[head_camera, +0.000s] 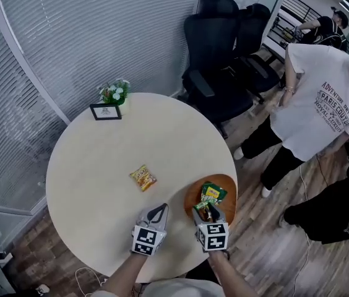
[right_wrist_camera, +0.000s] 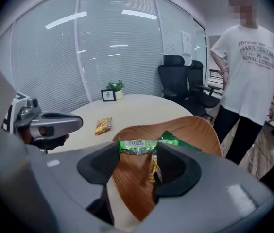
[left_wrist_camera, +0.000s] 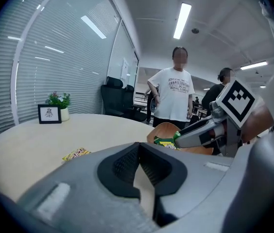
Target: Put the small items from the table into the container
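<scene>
A yellow snack packet (head_camera: 143, 177) lies flat near the middle of the round table (head_camera: 100, 166). At the table's near right edge stands a wooden bowl (head_camera: 190, 197) with a green packet (head_camera: 213, 192) in it. My right gripper (head_camera: 206, 213) hangs over the bowl's near side, shut on a second green packet (right_wrist_camera: 138, 147), which spans the gap between the pads. The bowl (right_wrist_camera: 195, 130) and the yellow packet (right_wrist_camera: 103, 125) lie beyond it. My left gripper (head_camera: 159, 209) hovers left of the bowl with its jaws together and nothing in them (left_wrist_camera: 138, 149); the yellow packet (left_wrist_camera: 77, 154) lies ahead to its left.
A small potted plant (head_camera: 115, 92) and a framed card (head_camera: 106, 111) stand at the table's far edge. Black office chairs (head_camera: 218, 60) are behind the table. A person in a white T-shirt (head_camera: 320, 104) stands on the wooden floor to the right.
</scene>
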### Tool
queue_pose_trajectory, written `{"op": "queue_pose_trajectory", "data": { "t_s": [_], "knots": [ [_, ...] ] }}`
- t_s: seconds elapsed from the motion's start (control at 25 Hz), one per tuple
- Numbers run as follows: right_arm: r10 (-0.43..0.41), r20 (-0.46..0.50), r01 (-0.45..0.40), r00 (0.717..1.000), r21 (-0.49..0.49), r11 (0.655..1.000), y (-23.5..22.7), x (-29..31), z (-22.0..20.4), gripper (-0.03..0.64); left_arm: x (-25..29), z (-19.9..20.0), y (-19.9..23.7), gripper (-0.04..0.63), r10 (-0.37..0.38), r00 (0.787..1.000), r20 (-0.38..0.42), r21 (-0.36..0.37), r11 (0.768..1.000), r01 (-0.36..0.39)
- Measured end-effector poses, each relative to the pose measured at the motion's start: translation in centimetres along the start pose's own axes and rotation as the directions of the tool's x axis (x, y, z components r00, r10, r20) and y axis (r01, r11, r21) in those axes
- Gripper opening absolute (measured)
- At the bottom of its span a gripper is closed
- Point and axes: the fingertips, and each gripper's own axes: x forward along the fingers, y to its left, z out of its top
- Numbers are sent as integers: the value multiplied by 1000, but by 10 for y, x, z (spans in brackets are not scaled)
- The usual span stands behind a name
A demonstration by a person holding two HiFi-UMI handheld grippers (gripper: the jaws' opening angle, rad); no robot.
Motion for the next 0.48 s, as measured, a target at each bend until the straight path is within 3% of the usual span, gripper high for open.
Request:
{"op": "queue_pose_trajectory", "data": {
  "t_s": [0.24, 0.48],
  "knots": [
    [-10, -45, 14, 999, 88, 996, -17, 3, -14, 247, 4, -7, -13, -4, -9, 999, -31, 0, 1000, 9],
    [-25, -27, 28, 999, 95, 995, -23, 4, -13, 270, 3, -10, -11, -3, 2, 1000, -30, -10, 1000, -3]
  ]
}}
